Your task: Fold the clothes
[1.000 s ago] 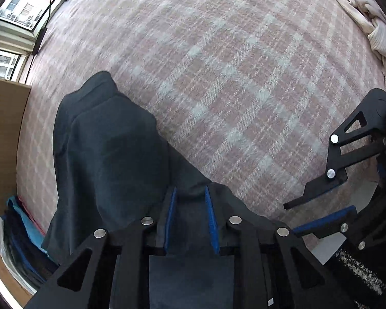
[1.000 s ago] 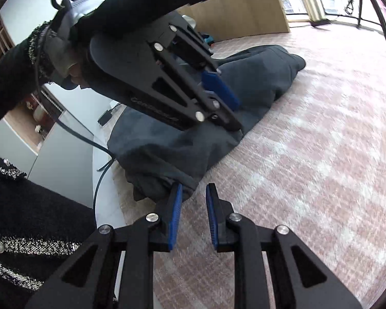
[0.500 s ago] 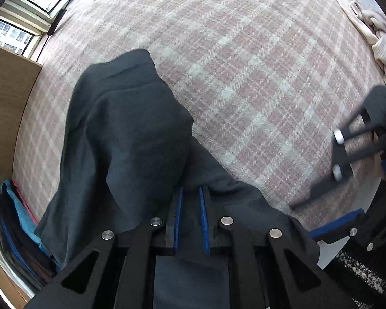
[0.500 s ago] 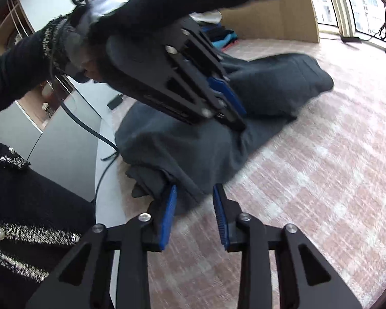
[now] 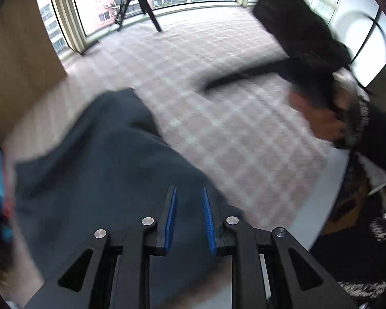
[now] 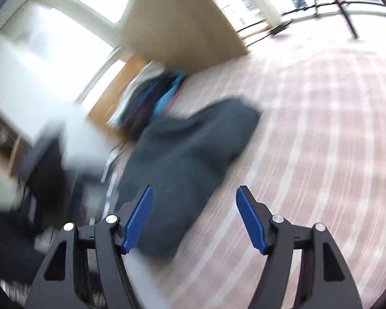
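Under and ahead of the left gripper [image 5: 189, 219] lies the dark grey garment [image 5: 110, 180] on the plaid bedcover [image 5: 218, 82], long axis running away up-left. Its jaws, just reopened a little, look narrowly parted around cloth; whether they pinch it I cannot tell. The right gripper [image 6: 194, 219] has just sprung wide, empty, the garment low and left of it.

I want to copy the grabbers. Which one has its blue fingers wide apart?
The right gripper: its blue pads have just swung wide, with nothing pinched. The left gripper keeps only a narrow gap, above the dark garment.
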The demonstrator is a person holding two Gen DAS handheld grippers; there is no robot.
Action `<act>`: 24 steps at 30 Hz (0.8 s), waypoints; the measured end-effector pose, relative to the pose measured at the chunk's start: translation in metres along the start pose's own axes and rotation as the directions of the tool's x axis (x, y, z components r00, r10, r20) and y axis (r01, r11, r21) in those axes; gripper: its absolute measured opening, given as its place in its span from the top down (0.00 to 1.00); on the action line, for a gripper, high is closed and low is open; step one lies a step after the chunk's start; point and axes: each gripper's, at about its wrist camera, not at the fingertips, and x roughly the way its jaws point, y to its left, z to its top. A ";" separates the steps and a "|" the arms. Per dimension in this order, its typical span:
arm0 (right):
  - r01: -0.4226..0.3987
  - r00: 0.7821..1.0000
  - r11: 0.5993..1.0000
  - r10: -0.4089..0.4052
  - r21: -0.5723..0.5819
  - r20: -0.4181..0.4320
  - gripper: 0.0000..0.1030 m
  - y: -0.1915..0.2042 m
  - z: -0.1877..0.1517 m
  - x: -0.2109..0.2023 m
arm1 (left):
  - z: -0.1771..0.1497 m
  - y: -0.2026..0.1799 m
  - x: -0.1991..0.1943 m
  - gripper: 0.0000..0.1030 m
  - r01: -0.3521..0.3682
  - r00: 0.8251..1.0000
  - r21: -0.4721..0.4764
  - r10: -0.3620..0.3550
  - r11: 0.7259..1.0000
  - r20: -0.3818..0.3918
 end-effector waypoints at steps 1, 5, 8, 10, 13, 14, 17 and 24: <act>-0.015 1.000 1.000 0.015 -0.007 0.016 0.35 0.001 0.012 0.009 | -0.004 -0.009 0.010 0.80 0.030 1.000 -0.016 -0.030 0.999 -0.005; 0.006 0.997 0.998 -0.010 -0.057 -0.073 0.37 0.012 0.048 0.071 | -0.012 -0.041 0.042 0.77 0.101 0.995 -0.043 -0.101 0.994 -0.008; 0.234 0.952 0.953 -0.265 -0.194 -0.152 0.52 0.021 0.055 0.114 | -0.012 -0.044 0.015 0.76 0.095 0.994 -0.045 -0.092 0.995 0.059; 0.268 0.937 0.935 -0.310 -0.233 -0.165 0.57 0.031 0.059 0.119 | -0.022 -0.028 -0.021 0.75 0.063 0.989 -0.105 -0.048 0.992 0.138; 0.206 0.954 0.933 -0.258 -0.295 -0.149 0.57 0.059 0.064 0.113 | -0.052 0.016 -0.066 0.74 -0.057 0.971 -0.249 0.113 0.967 0.213; 0.191 0.958 0.925 -0.248 -0.327 -0.143 0.57 0.074 0.065 0.119 | -0.065 0.033 -0.076 0.74 -0.092 0.961 -0.308 0.165 0.947 0.220; 0.086 0.969 0.907 -0.172 -0.411 -0.177 0.57 0.116 0.076 0.149 | -0.109 0.079 -0.097 0.74 -0.134 0.943 -0.487 0.263 0.863 0.205; -0.015 0.915 0.821 -0.219 -0.570 -0.339 0.54 0.178 0.088 0.248 | -0.164 0.118 -0.088 0.62 -0.032 0.959 -0.619 0.199 0.785 0.202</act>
